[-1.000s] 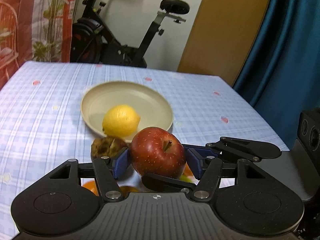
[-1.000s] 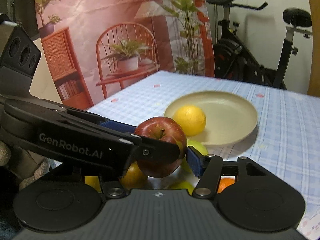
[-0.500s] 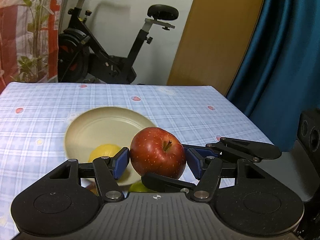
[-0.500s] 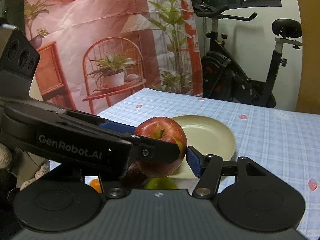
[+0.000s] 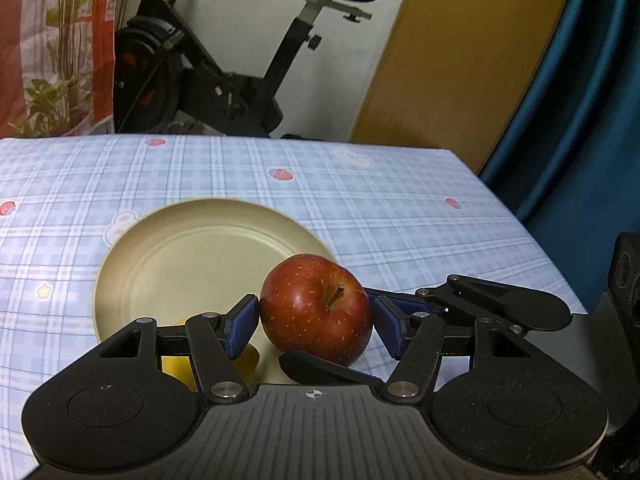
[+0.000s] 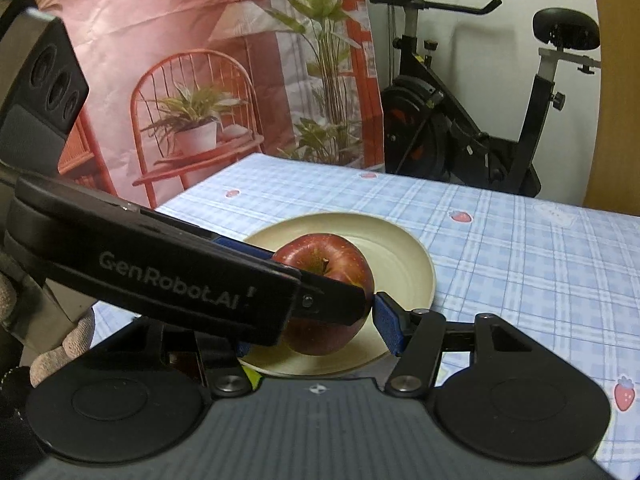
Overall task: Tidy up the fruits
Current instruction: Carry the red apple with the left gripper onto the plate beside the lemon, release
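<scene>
Both the left gripper (image 5: 314,322) and right gripper (image 6: 316,312) pinch one red apple (image 5: 316,308) over the plate (image 5: 168,248); uneven release could roll it off.

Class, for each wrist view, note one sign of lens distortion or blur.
Left wrist view: the checked tablecloth has grid lines that bow, and the brown door has a curved, soft edge. Right wrist view: the black exercise bike leans, and dark corners vignette the frame.
</scene>
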`<state>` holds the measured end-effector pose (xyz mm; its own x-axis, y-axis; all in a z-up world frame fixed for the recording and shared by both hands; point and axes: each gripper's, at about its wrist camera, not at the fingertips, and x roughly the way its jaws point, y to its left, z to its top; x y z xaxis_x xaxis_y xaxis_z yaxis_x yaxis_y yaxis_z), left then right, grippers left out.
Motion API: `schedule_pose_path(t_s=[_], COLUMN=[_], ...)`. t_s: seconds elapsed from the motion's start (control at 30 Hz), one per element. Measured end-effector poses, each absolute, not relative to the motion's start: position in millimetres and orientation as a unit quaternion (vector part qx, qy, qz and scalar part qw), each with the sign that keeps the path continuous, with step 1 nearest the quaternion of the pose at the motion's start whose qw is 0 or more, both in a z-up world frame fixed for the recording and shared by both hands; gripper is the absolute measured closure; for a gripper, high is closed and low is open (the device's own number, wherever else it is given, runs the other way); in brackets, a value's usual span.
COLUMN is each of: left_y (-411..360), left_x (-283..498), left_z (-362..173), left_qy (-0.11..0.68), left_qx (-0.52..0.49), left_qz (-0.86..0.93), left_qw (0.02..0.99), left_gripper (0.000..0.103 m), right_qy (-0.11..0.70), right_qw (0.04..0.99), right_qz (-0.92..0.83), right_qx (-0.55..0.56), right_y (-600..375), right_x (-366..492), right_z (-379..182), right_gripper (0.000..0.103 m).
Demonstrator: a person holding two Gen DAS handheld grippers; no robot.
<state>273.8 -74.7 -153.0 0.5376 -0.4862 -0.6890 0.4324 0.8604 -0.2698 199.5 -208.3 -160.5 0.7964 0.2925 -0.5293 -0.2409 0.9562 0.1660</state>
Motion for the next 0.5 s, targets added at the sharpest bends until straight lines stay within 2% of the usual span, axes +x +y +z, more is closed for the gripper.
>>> schedule_pose_path(t_s=[0.5], left_y=[-78.5], left_x=[283.8], left_z=[-164.3], left_qy=[0.412], left_qx=[-0.024], left_qz=[-0.252], left_qw=[0.876], left_gripper=[0.039], right_qy=[0.326], right_qw=[0.937], right_qz=[0.121], right_qx=[0.029], right_y=[-203.4], right_x=[218.0], right_z=[-170.6], right_gripper=[0.042])
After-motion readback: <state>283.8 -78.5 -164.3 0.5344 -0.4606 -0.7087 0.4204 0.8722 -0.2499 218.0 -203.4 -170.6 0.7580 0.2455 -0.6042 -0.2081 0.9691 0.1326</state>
